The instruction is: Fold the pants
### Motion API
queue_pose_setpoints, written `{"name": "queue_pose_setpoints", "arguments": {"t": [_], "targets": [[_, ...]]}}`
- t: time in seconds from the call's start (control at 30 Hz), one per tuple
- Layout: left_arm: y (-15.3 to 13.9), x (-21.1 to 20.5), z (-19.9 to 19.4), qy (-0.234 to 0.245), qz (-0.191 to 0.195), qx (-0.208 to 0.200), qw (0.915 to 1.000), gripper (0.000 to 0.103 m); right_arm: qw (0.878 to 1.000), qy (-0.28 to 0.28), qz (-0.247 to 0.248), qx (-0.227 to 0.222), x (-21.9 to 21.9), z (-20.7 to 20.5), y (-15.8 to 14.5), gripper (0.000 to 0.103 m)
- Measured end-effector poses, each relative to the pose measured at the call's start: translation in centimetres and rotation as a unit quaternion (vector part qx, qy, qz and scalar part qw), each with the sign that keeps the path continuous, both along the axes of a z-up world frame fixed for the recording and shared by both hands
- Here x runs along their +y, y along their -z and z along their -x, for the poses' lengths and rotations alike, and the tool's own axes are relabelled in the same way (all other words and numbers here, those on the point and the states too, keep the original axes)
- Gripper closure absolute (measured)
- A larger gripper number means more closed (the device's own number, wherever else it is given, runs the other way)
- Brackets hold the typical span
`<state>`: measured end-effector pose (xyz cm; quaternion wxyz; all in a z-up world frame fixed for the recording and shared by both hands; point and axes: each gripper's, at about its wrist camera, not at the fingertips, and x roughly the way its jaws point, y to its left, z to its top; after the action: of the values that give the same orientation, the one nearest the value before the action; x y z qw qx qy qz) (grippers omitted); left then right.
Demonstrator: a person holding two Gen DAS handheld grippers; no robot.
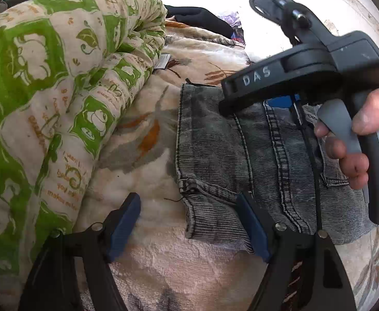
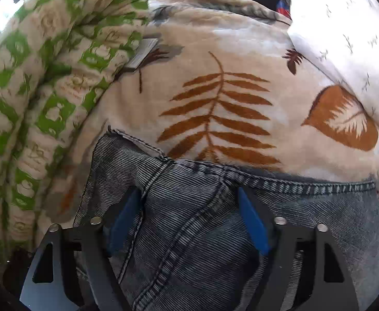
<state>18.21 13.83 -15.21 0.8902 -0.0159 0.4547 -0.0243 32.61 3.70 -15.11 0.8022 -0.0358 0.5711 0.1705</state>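
Note:
The grey washed denim pants (image 1: 223,150) lie folded in a compact stack on a cream fleece blanket (image 1: 148,119). My left gripper (image 1: 189,220) is open, low over the near left corner of the stack, with its right pad (image 1: 252,228) over the denim and its left pad (image 1: 123,223) over the blanket. My right gripper (image 2: 189,217) is open over the top of the pants (image 2: 202,233), its blue pads (image 2: 252,223) spread across the seams near the far folded edge. Its black body (image 1: 306,72) shows in the left wrist view, held by a hand above the stack.
A rolled green-and-cream quilt (image 1: 47,103) rises along the left of the pants, also in the right wrist view (image 2: 34,103). The leaf-patterned blanket (image 2: 228,90) stretches beyond the pants. Dark clothing (image 1: 202,20) lies at the far end, and a white patterned sheet (image 2: 344,39) at the right.

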Motion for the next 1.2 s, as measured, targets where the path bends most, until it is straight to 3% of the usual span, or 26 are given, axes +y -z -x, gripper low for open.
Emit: {"name": "queue_pose_setpoints", "arguments": {"t": [0.1,0.23,0.3,0.4,0.47,0.57,0.67,0.8,0.87,1.07,1.2], "targets": [[-0.6,0.6,0.5,-0.004,0.017,-0.006,0.9998,0.024,0.999,0.010,-0.048,-0.002,-1.2,0.2,-1.3,0.028],[-2.4,-0.3,1.5,0.005,-0.022,-0.062,0.9978,0.024,0.983,0.050,-0.176,-0.026,-7.1,2.4,-5.6,0.031],[-3.3,-0.7,1.8,0.011,-0.017,-0.086,0.9961,0.024,0.980,0.061,-0.179,-0.059,-10.1,4.5,-8.2,0.031],[-4.5,-1.8,1.8,0.022,-0.033,-0.116,0.9924,0.024,0.982,0.068,-0.155,-0.083,-12.7,7.9,-9.7,0.036],[-5.5,-2.4,2.1,0.030,-0.043,-0.149,0.9875,0.024,0.985,0.061,-0.137,-0.085,-13.1,10.3,-9.0,0.054],[-6.6,-3.3,1.4,0.038,-0.027,-0.178,0.9829,0.024,0.990,0.052,-0.101,-0.088,-12.1,12.1,-6.5,0.084],[-4.8,-4.1,-0.4,0.031,-0.045,-0.131,0.9898,0.024,0.990,0.061,-0.090,-0.086,-11.4,12.6,-4.3,0.085],[-0.7,-2.8,-2.0,0.005,-0.025,-0.012,0.9996,0.022,0.991,0.063,-0.084,-0.082,-10.1,10.4,-2.5,0.086],[-0.2,-1.2,-2.0,-0.022,0.013,0.002,0.9997,0.021,0.992,0.067,-0.084,-0.058,-9.6,8.9,-1.1,0.086],[0.1,-2.4,-1.8,-0.016,-0.026,-0.004,0.9995,0.019,0.989,0.098,-0.109,-0.015,-9.9,5.9,1.3,0.087],[0.2,-1.6,-1.9,-0.024,-0.013,-0.004,0.9996,0.016,0.991,0.088,-0.100,0.004,-9.8,5.8,0.8,0.086]]}}
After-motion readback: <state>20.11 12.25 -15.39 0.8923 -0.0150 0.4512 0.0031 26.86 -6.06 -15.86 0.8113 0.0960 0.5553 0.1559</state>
